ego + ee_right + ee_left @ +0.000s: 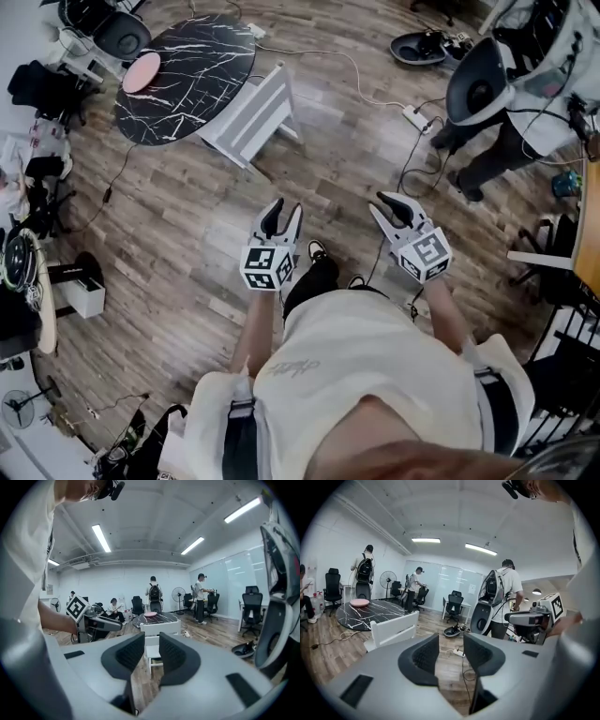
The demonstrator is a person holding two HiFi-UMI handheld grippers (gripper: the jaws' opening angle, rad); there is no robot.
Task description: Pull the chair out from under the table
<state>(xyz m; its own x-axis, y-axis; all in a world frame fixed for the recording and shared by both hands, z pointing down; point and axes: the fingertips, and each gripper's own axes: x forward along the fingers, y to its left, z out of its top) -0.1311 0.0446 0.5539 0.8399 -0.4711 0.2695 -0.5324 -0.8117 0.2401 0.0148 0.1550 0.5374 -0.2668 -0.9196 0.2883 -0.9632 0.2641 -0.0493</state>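
Looks steeply down from the head, over the wearer's torso [366,366], onto the floor [187,216]; takes in the left gripper [283,208] and the right gripper [382,204] close below at mid-frame, the white chair [253,117] and the black table [183,75] well off toward the upper left; rides low behind the left gripper's jaws and faces near level across the room, chair and table far off at left, right gripper near at the right edge; rides likewise behind the right gripper's jaws, aimed straight at the chair with the table behind, left gripper near at left; shares chair, table and floor across all three views.
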